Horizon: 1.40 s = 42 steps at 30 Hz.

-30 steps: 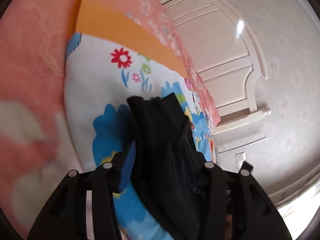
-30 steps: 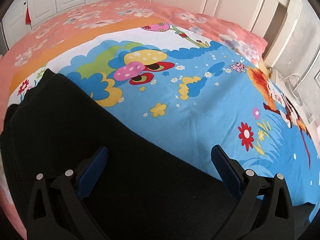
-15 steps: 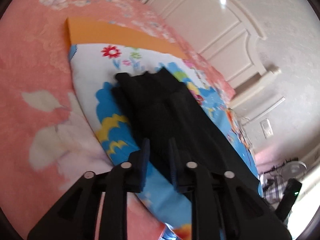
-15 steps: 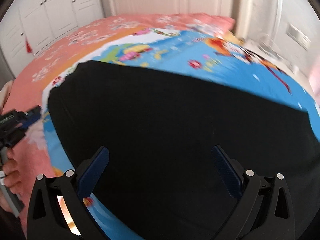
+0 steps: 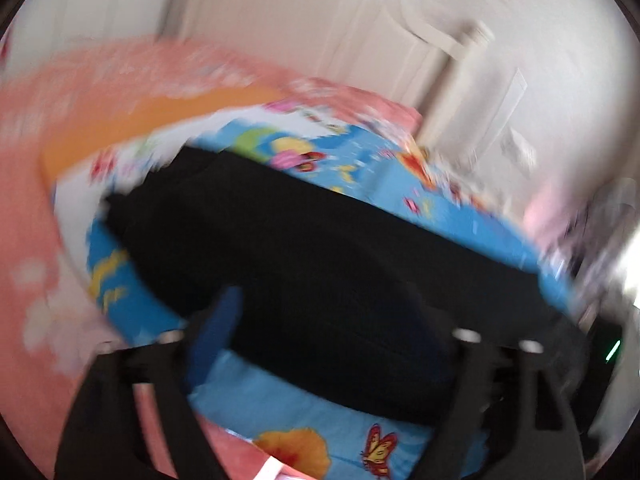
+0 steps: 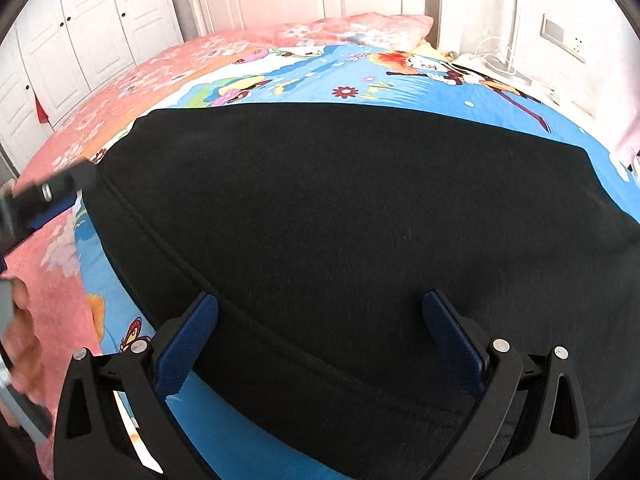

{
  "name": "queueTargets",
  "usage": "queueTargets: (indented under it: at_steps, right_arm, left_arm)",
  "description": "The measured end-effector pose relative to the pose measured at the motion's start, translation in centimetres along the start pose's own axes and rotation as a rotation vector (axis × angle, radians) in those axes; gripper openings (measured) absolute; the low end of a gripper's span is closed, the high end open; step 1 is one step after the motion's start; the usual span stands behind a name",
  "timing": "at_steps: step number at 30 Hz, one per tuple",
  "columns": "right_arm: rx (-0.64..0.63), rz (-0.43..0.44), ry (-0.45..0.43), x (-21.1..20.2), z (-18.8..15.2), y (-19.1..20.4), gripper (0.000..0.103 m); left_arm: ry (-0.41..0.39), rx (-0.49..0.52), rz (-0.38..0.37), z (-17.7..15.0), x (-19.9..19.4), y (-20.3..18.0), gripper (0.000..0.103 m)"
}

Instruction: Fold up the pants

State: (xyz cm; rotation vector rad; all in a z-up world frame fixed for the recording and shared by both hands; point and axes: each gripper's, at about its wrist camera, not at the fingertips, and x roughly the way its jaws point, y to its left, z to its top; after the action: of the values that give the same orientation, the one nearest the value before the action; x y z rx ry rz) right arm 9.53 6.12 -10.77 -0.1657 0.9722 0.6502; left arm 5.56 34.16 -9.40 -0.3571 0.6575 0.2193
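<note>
The black pants [image 6: 340, 200] lie flat across the blue cartoon bedspread [image 6: 400, 88], a seam running toward the near left. My right gripper [image 6: 320, 320] hangs just above the near part of the cloth, open, its blue pads [image 6: 192, 332] wide apart and pinching nothing. The left wrist view is blurred by motion. There the pants [image 5: 320, 260] stretch from left to right under my left gripper [image 5: 328, 312], whose jaws are opening wide with no cloth pinched between them. The right wrist view catches the left gripper [image 6: 48, 196] beside the pants' left end, held by a hand [image 6: 20, 340].
A pink floral quilt [image 6: 132, 84] covers the bed to the left of the bedspread. White wardrobe doors [image 6: 80, 40] and a headboard [image 6: 200, 4] stand behind. A pink pillow [image 6: 372, 26] lies at the far end. A wall socket and cables [image 6: 560, 36] are at right.
My left gripper held pants cloth a second ago, then narrowed clear of it, and now stands wide open; its view has rolled and swung. The right gripper moved over the pants' middle.
</note>
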Motion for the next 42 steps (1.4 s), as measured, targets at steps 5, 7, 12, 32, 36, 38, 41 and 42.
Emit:
queueTargets:
  at_steps: [5,7,12,32,36,38,41,42]
  right_arm:
    - [0.016,-0.011,0.009,0.0,0.2,0.1,0.099]
    - [0.016,-0.009,0.006,0.0,0.1,0.1,0.099]
    - [0.016,-0.011,-0.007,0.0,-0.1,0.1,0.099]
    - [-0.064,-0.016,-0.040,-0.5,-0.2,-0.1,0.082]
    - [-0.070,-0.025,-0.038,-0.4,0.0,0.1,0.083]
    - [-0.071,-0.028,-0.035,-0.4,0.2,0.1,0.084]
    - [-0.072,-0.032,-0.033,-0.2,0.0,0.2,0.087]
    - [-0.072,-0.034,-0.033,-0.2,0.0,0.2,0.087]
  left_arm:
    - [0.152,0.117,0.022,-1.7,3.4,-3.2,0.101]
    - [0.202,0.113,0.073,-2.3,4.7,-3.0,0.101]
    - [0.145,0.166,0.047,-3.6,4.3,-2.4,0.102]
    - [-0.056,-0.679,-0.229,0.3,0.4,18.2,0.064]
    - [0.007,-0.811,-0.266,0.2,3.0,22.6,0.055]
    - [0.031,-0.834,-0.267,0.6,4.2,23.3,0.053]
    - [0.097,-0.875,-0.248,1.1,5.8,23.8,0.044]
    - [0.094,-0.867,-0.256,1.6,6.0,23.8,0.044]
